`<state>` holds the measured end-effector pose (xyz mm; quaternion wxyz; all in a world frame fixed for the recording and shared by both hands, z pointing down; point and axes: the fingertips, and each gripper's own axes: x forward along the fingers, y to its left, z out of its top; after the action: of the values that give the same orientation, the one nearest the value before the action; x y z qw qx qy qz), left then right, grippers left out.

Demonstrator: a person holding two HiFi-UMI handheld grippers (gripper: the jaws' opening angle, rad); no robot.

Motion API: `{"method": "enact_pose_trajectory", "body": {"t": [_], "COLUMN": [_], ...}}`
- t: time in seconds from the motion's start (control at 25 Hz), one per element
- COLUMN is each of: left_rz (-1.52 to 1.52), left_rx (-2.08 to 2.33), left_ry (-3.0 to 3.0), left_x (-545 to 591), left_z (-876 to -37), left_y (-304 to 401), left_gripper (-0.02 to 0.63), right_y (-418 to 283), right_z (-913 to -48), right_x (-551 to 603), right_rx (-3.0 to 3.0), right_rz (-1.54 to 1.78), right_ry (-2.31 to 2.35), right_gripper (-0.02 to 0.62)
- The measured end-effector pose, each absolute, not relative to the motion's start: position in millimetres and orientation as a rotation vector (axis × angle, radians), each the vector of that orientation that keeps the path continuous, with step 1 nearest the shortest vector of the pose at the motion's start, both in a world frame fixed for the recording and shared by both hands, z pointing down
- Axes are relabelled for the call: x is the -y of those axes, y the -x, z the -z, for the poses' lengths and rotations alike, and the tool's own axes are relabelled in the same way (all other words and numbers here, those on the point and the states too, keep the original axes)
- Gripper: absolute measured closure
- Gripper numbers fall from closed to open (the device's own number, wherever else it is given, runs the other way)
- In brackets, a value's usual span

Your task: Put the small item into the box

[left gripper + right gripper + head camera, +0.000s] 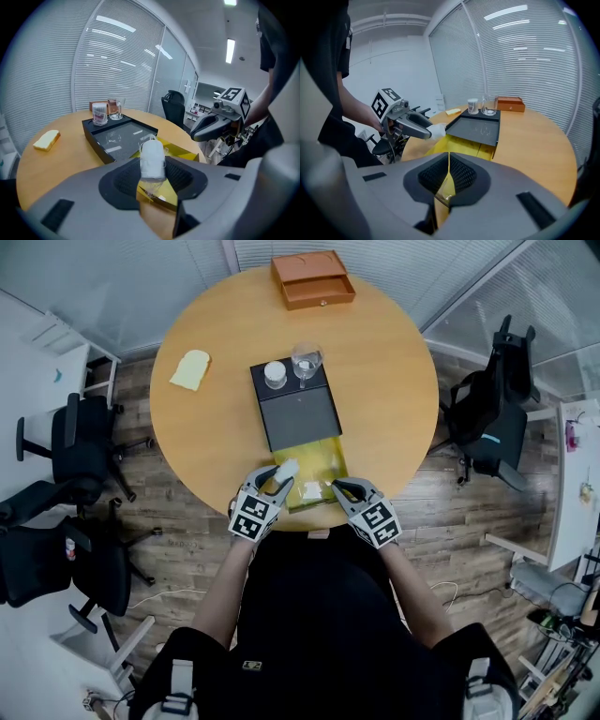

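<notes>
A small white wrapped item (pixel 286 468) (pixel 152 158) is held clear of the table between the jaws of my left gripper (pixel 274 478) (pixel 153 174), which is shut on it. Just beyond it lies the open yellow box (pixel 324 463) (pixel 187 151), sliding out from under a black tray (pixel 298 414) (pixel 117 137) (pixel 477 126). A pale packet (pixel 310 489) lies inside the yellow box. My right gripper (pixel 339 489) (pixel 446 180) is shut on the thin yellow flap (pixel 448 183) at the box's near right edge. The right gripper view shows the left gripper (pixel 423 130) with the white item (pixel 437 130) over the box's left side.
A small jar (pixel 275 374) and a glass (pixel 307 361) stand on the black tray's far end. An orange box (pixel 313 278) sits at the far edge of the round wooden table (pixel 394 381), and a pale yellow slice (pixel 191 369) on its left. Office chairs (pixel 75 451) (pixel 492 418) flank the table.
</notes>
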<state>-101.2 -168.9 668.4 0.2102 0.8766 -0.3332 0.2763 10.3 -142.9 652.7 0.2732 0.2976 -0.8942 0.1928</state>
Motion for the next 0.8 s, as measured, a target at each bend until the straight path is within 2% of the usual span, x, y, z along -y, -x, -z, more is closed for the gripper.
{"method": "enact_pose_trajectory", "body": {"t": [0.8], "left_rz": [-0.843], "left_rx": [0.766], "left_ry": [-2.461], "left_x": [166], "left_z": [-689], "left_y": [42], "left_gripper": [0.437], "right_y": [-66], "right_z": [-672], "right_x": [136], "right_rx": [2.351], "right_rz": [-0.596], "right_ry": [-0.850], "right_gripper": [0.589]}}
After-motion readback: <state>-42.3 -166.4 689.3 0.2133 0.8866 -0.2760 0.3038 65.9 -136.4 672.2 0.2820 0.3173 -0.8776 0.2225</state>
